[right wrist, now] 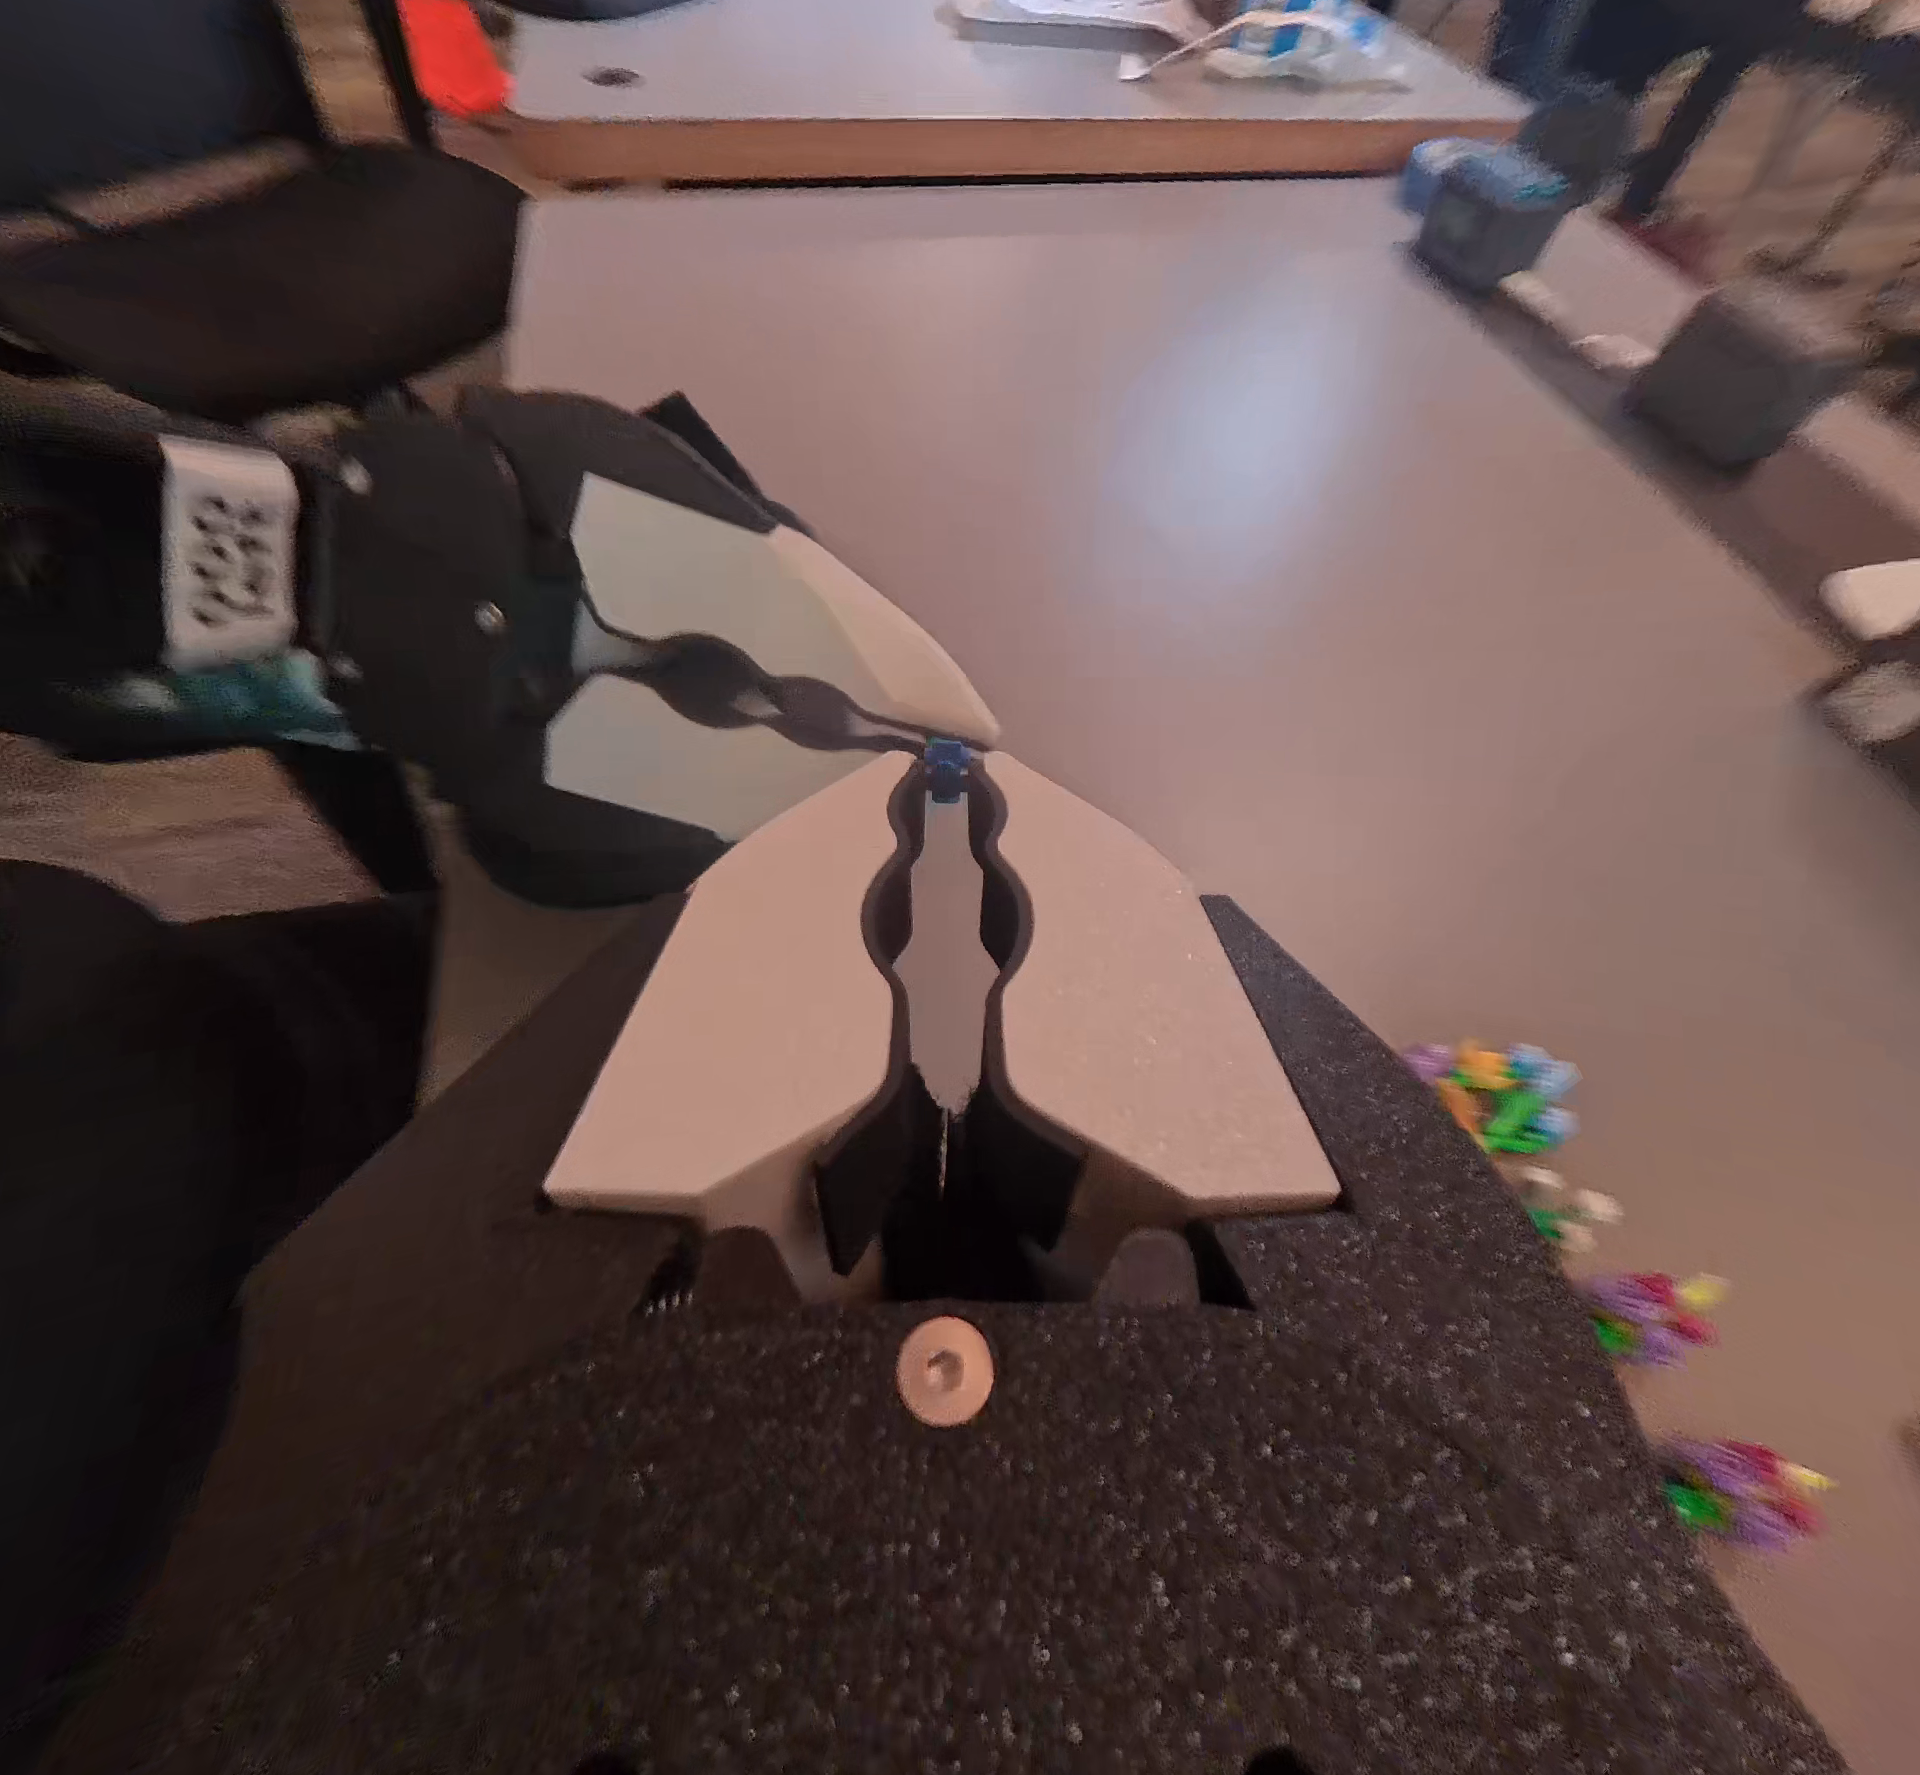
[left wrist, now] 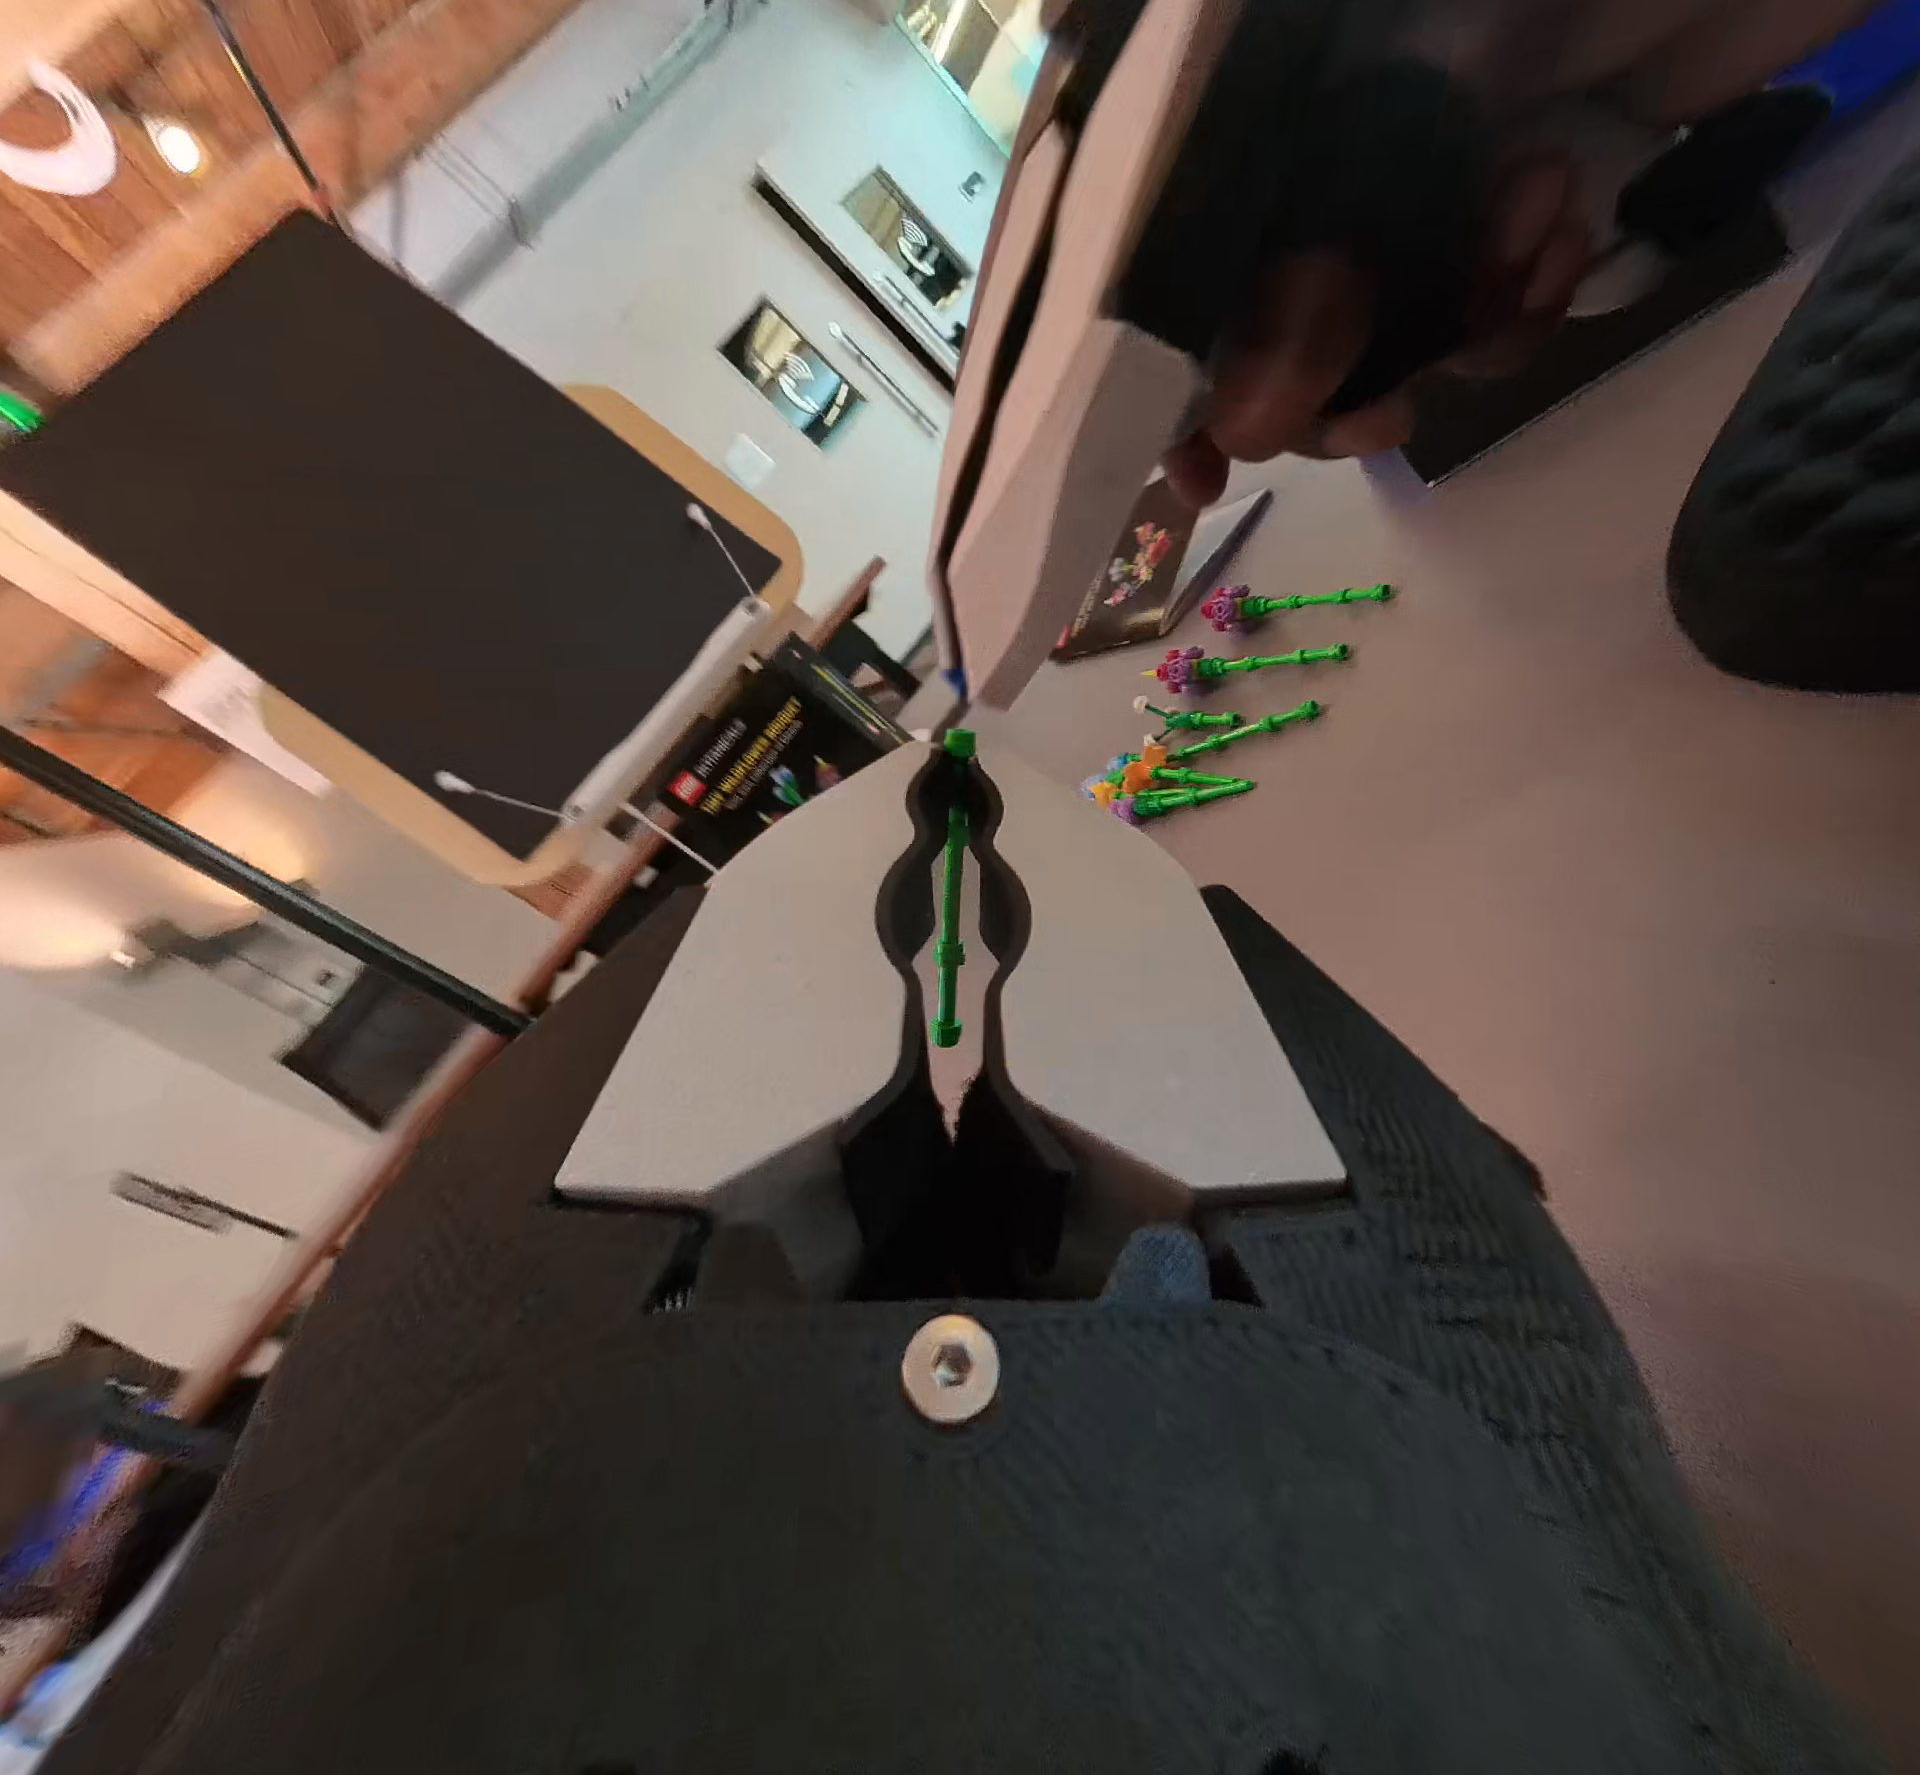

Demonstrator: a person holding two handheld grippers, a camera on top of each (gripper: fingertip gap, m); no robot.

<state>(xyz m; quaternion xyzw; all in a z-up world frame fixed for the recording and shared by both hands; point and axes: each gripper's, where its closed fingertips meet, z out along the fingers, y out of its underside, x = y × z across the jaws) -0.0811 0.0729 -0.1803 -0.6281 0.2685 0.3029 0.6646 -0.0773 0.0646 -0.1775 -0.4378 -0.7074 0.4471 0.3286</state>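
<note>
My left gripper (left wrist: 957, 751) is shut on a green toy-brick stem (left wrist: 951, 904) that lies lengthwise between its fingers, its top end sticking out at the tips. My right gripper (right wrist: 943, 769) is shut on a small blue brick piece (right wrist: 943, 767) at its fingertips. The two grippers meet tip to tip above the grey table: the right gripper (left wrist: 1049, 437) comes down from above in the left wrist view, and the left gripper (right wrist: 727, 645) enters from the left in the right wrist view.
Several built brick flowers with green stems (left wrist: 1236, 686) lie in a row on the grey table (left wrist: 1507, 894), also blurred at the lower right of the right wrist view (right wrist: 1621, 1289). A dark booklet (left wrist: 1153, 572) and a dark box (left wrist: 748, 759) lie nearby. Office chairs (right wrist: 239, 250) stand left. Less than 4 cm separates the two grippers' tips.
</note>
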